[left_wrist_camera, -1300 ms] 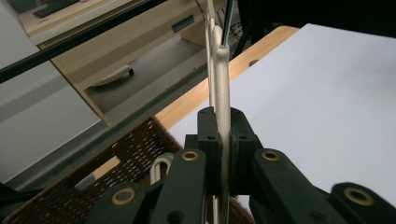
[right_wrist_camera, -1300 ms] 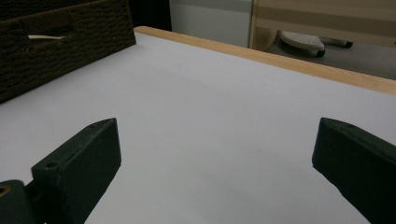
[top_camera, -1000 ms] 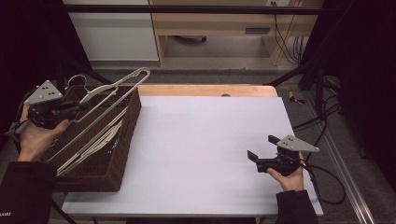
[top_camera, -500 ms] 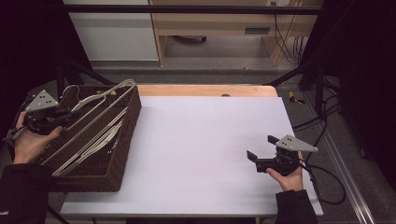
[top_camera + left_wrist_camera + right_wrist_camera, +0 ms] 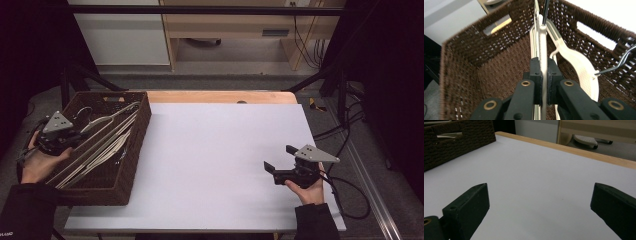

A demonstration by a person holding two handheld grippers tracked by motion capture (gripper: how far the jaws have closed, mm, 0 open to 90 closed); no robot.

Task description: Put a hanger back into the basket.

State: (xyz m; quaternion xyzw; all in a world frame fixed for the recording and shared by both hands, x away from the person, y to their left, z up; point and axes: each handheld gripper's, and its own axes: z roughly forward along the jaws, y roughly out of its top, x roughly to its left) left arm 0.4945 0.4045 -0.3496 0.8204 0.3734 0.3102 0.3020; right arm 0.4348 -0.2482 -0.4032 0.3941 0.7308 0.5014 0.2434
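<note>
- table (image 5: 225,150): white-topped, with a wooden strip along its far edge; the landmark for every place below. its broad middle is bare.
- wicker basket (image 5: 131,165): dark brown, rectangular, standing at the table's left edge, with cut-out handles in its walls. it holds several hangers lying lengthwise.
- cream hanger (image 5: 543,53): the thing being worked. in the left gripper view its thin edge runs straight up between the jaws and lies inside the basket, its far end toward the basket's far wall. a second cream hanger (image 5: 580,63) lies just beside it, along with a wire hook (image 5: 621,61).
- left gripper (image 5: 67,137): over the basket's left side, at the table's left edge; jaws pressed together on the cream hanger's edge.
- right gripper (image 5: 277,170): held above the table's near right part, well apart from the basket; jaws spread wide with nothing between them.
- progress, as a judgement: the hanger appears to be down in the basket among the others, so the placing looks nearly done; what is left is to let go of it and lift the left gripper clear.
</note>
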